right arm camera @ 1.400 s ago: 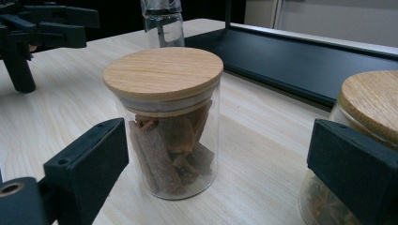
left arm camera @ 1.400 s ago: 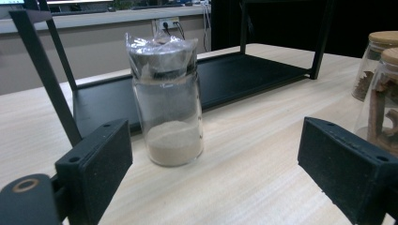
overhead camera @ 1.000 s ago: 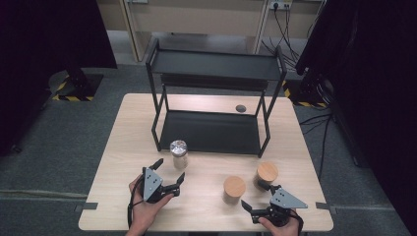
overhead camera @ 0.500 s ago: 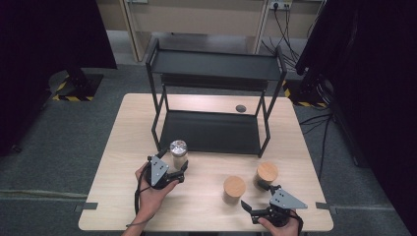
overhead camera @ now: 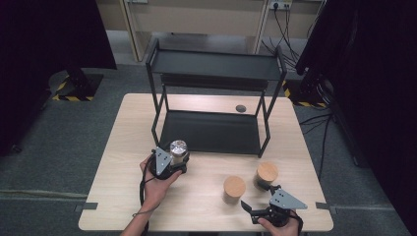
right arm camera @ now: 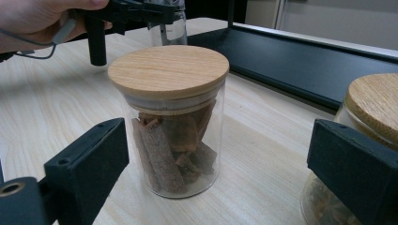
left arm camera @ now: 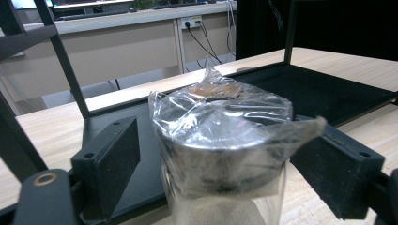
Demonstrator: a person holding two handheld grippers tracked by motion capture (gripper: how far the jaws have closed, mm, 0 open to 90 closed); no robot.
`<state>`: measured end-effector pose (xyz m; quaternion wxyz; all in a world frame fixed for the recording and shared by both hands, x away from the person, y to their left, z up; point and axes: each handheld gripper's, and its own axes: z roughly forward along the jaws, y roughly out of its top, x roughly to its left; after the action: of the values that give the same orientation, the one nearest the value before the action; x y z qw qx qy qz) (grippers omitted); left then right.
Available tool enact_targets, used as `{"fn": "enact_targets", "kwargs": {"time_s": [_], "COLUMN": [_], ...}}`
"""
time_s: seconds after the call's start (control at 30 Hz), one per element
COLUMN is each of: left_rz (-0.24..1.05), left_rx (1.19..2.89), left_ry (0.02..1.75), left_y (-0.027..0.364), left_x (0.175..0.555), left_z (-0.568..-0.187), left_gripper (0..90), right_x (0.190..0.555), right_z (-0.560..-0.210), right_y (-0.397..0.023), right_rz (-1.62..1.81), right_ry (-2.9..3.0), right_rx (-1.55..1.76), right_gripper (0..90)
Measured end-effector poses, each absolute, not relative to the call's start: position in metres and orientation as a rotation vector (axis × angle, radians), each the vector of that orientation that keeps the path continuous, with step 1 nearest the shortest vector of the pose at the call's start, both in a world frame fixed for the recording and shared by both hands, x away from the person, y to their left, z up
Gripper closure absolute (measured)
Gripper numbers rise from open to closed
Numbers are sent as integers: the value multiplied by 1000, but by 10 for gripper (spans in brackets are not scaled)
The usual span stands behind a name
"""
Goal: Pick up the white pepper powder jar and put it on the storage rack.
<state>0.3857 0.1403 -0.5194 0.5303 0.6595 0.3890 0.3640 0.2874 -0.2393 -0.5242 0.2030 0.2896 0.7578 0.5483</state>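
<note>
table (overhead camera: 128, 147): pale wood, on a grey floor; it bore the rack, three jars and both grippers.
rack (overhead camera: 216, 66): black, two shelves, at the far middle of the table; its lower shelf (left arm camera: 328, 89) lay just behind the steel-capped jar in the left gripper view.
left hand (overhead camera: 156, 184): came in from the near edge, left of middle, holding the left gripper.
left gripper (overhead camera: 176, 160): at the near left foot of the rack, around the steel-capped jar; its jaws had just been closing, the jar stood between them, a gap showed at the left pad and whether the right pad touched i could not tell.
right gripper (overhead camera: 255, 204): low at the near right edge of the table, jaws apart and clamped on nothing, pointing toward the two wood-lidded jars.
steel-capped jar (left arm camera: 220, 140): glass, upright on the table just in front of the rack's lower shelf, its metal cap wrapped in crumpled clear film.
middle jar (right arm camera: 171, 117): glass, round wooden lid, brown sticks inside, upright beyond the right gripper's open jaws and not touching them.
right jar (overhead camera: 266, 174): glass with a wooden lid, upright near the rack's near right leg, just beside the middle jar.
</note>
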Motion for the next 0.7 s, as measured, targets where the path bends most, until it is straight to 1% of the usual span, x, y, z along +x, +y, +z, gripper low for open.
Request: {"fn": "enact_targets", "kwargs": {"time_s": [0.33,0.47,0.7], "left_rz": [856,867,857], "left_rx": [1572,1572,1569], "left_ry": [935,920,908], "left_y": [136,133,133], "left_x": [394,395,394], "left_z": [-520,-519,-517], "left_gripper": [250,316,339], "right_x": [287,287,287], "right_z": [-524,-524,-524], "right_y": [-239,-239,-239], "right_rz": [1531,1531,1533], "right_ry": [2117,2118,2118], "right_rx": [806,804,805], "right_gripper": [59,60,60]}}
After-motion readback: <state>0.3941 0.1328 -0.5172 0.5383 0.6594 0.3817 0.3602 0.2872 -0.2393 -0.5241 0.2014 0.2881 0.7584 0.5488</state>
